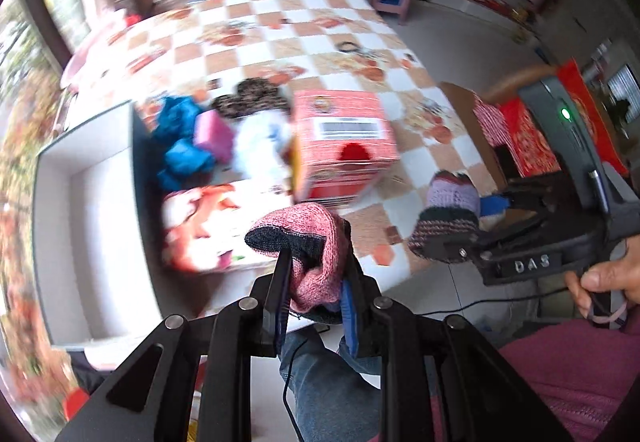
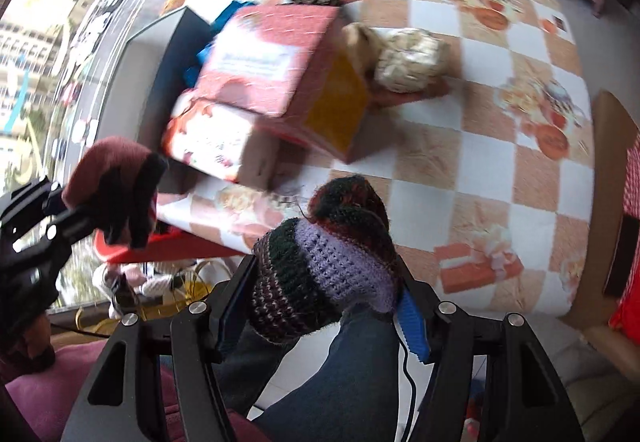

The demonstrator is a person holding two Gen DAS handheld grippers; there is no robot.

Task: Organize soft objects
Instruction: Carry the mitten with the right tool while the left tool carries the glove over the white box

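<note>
My left gripper (image 1: 316, 262) is shut on a pink knitted piece with a dark cuff (image 1: 308, 242), held over the near edge of the checked table (image 1: 304, 37). In the right wrist view that gripper (image 2: 120, 209) shows at the left with the same pink knit (image 2: 108, 165). My right gripper (image 2: 324, 274) is shut on a rolled knit in lilac, dark green and maroon stripes (image 2: 328, 242). The left wrist view shows this striped roll (image 1: 448, 213) in the right gripper (image 1: 476, 226), beside the table's near right corner. A heap of blue, pink and white soft things (image 1: 208, 141) lies by the boxes.
A pink carton with a barcode (image 1: 344, 137) stands on the table, leaning on a white patterned box (image 1: 204, 226). A grey open tray (image 1: 80, 201) lies at the left. A pale knitted ball (image 2: 412, 61) sits behind the carton. A person's jeans (image 1: 332, 382) and hand (image 1: 608, 278) are below.
</note>
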